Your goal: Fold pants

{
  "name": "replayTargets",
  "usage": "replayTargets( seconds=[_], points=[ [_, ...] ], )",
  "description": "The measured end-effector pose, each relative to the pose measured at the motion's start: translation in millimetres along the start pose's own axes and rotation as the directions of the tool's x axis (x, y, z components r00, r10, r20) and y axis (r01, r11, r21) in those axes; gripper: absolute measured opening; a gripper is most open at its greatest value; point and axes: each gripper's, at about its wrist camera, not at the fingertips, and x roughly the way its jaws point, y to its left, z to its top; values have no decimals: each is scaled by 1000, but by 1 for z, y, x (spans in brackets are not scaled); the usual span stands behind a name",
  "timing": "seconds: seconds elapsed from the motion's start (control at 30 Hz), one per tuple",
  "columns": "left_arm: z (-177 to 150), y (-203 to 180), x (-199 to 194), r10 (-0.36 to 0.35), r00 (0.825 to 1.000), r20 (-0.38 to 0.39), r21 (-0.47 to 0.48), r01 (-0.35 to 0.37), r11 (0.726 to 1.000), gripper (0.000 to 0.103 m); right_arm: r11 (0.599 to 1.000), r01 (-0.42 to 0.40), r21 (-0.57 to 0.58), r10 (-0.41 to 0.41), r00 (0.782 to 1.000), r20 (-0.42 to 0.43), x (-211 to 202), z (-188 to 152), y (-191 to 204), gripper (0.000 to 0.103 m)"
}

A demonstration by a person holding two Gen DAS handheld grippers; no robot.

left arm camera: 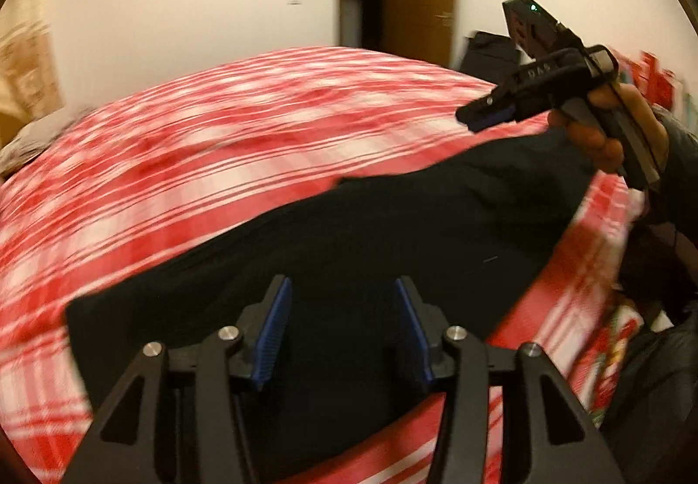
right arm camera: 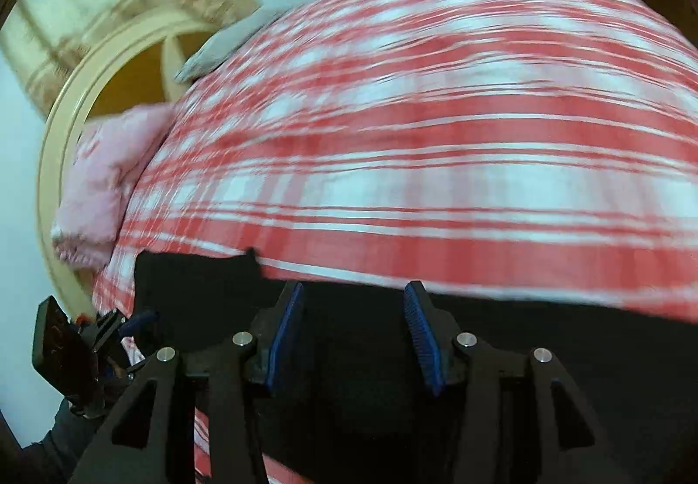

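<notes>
Hand-held gripper (right arm camera: 353, 335) apart above pants (right arm camera: 501, 353), pink pillow (right arm camera: 104, 178) beside.

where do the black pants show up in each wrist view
Left wrist view: the black pants stretch from lower left up to the right edge, lying behind and under the left gripper, whose jaws stand apart with nothing clamped.
Right wrist view: the pants fill the bottom strip, beneath the right gripper, also open.
Shared landmark: the red and white checked bedcover.
</notes>
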Motion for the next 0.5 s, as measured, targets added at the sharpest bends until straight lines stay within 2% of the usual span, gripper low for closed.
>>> replayTargets(
  seconds=[0.17, 0.3, 0.4, 0.5],
  points=[
    [29, -50, 23, -124, 992, -30, 120, 127, 985, 51, 982, 122, 147, -139, 984, 111, -89, -26, -76, 50],
    [49, -93, 40, -195, 979, -65, 214, 204, 955, 50, 950, 220, 220, -258, 952, 163, -138, -51, -115, 50],
    [60, -126, 53, -255, 962, -99, 256, 272, 928, 45, 935, 225, 275, -282, 941, 189, -160, -70, -140, 50],
    [62, -148, 65, -265, 954, -136, 294, 295, 909, 41, 924, 209, 321, -281, 939, 197, -166, -87, -160, 50]
  ],
)
